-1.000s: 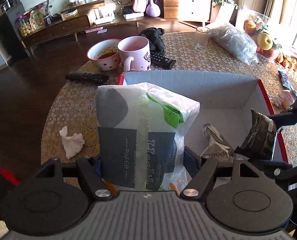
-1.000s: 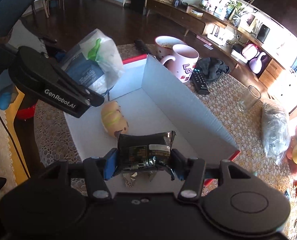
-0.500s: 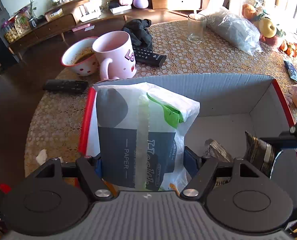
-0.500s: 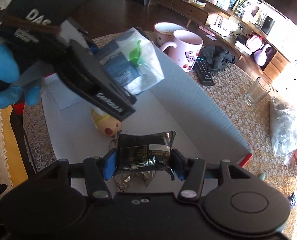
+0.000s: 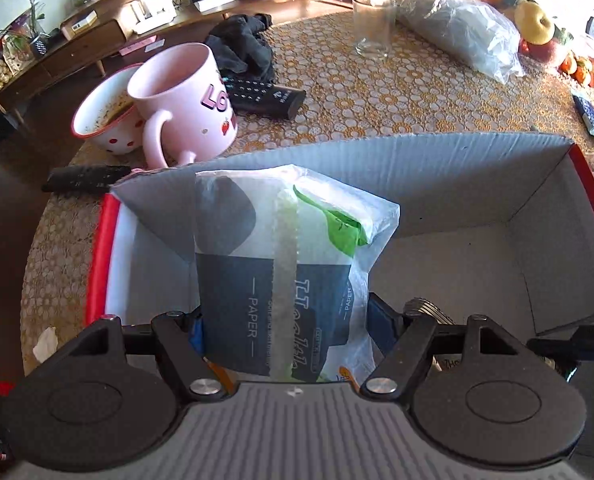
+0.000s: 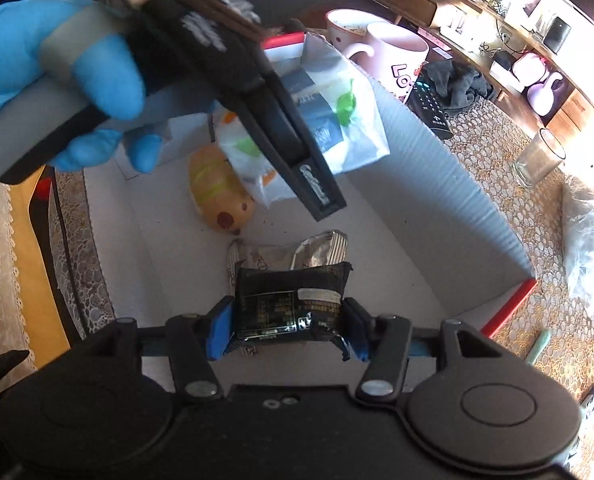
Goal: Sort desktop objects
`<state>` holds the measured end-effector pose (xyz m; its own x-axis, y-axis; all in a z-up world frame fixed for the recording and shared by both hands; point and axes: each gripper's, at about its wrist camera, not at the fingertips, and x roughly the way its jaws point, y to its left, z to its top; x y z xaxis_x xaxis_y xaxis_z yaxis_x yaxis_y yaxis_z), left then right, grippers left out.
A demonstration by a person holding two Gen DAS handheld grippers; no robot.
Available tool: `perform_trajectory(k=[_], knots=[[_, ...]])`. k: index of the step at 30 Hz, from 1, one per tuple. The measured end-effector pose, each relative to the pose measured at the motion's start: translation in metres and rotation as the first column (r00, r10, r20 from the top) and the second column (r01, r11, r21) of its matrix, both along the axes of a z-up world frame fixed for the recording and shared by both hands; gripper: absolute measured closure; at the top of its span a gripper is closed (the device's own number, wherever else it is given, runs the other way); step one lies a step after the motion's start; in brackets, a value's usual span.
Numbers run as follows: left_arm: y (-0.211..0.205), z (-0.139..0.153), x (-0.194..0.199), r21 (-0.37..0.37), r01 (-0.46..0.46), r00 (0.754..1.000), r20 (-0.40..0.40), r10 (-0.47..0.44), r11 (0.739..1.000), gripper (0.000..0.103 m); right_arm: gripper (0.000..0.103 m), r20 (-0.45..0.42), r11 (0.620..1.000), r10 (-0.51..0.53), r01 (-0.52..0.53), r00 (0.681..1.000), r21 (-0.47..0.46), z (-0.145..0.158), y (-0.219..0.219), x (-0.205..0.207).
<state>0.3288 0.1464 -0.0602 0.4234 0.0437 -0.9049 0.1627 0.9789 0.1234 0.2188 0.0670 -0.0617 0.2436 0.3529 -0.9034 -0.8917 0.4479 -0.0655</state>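
Note:
My left gripper (image 5: 287,332) is shut on a tissue paper pack (image 5: 281,264) in clear plastic and holds it above the open cardboard box (image 5: 437,184). The pack also shows in the right wrist view (image 6: 333,116), over the box's far side. My right gripper (image 6: 289,324) is shut on a black snack packet (image 6: 289,300) and holds it low inside the box (image 6: 437,184). A yellow bun-shaped packet (image 6: 217,192) and a silver wrapper (image 6: 321,248) lie on the box floor.
Behind the box stand a pink mug (image 5: 185,96), a red-rimmed bowl (image 5: 105,116), two black remotes (image 5: 265,96), a dark cloth (image 5: 241,48) and a glass (image 5: 373,26). A plastic bag (image 5: 457,28) and fruit (image 5: 533,24) lie at the back right.
Both grippers moved forward over the box with their loads. The left gripper with the tissue pack came further over the box interior; the right one sank lower toward the silver wrapper.

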Motion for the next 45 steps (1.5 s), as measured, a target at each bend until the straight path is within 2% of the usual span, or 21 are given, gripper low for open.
perform_trajectory(k=[5, 16, 26, 30, 35, 40, 45], knots=[[-0.003, -0.009, 0.007, -0.004, 0.0, 1.0, -0.026, 0.0, 1.0, 0.029, 0.046, -0.001, 0.999, -0.036, 0.036, 0.999, -0.013, -0.007, 0.004, 0.007], [-0.006, -0.027, 0.013, 0.018, 0.035, 0.993, -0.109, -0.033, 0.999, 0.029, 0.045, -0.038, 0.999, -0.041, 0.039, 0.998, -0.038, -0.018, 0.007, 0.01], [-0.004, -0.018, 0.009, 0.019, 0.027, 0.994, -0.104, -0.025, 0.999, 0.028, 0.036, -0.04, 0.998, -0.064, 0.063, 0.997, -0.013, -0.011, -0.001, 0.008], [-0.004, -0.013, 0.004, 0.023, 0.02, 0.995, -0.101, -0.018, 1.0, 0.027, 0.026, -0.031, 0.997, -0.072, 0.073, 0.997, 0.006, -0.004, -0.006, 0.006], [-0.007, -0.004, -0.004, 0.025, 0.014, 0.996, -0.092, -0.011, 1.0, 0.026, 0.026, -0.014, 0.997, -0.069, 0.069, 0.998, 0.017, 0.006, -0.016, -0.003], [-0.008, 0.01, -0.014, 0.027, -0.001, 0.998, -0.059, 0.003, 1.0, 0.017, 0.026, 0.009, 0.996, -0.082, 0.082, 0.997, 0.033, 0.02, -0.02, -0.008], [-0.008, 0.019, -0.019, 0.016, -0.025, 0.999, -0.041, 0.026, 1.0, 0.016, 0.026, 0.026, 0.995, -0.088, 0.086, 0.996, 0.049, 0.03, -0.035, -0.012]])
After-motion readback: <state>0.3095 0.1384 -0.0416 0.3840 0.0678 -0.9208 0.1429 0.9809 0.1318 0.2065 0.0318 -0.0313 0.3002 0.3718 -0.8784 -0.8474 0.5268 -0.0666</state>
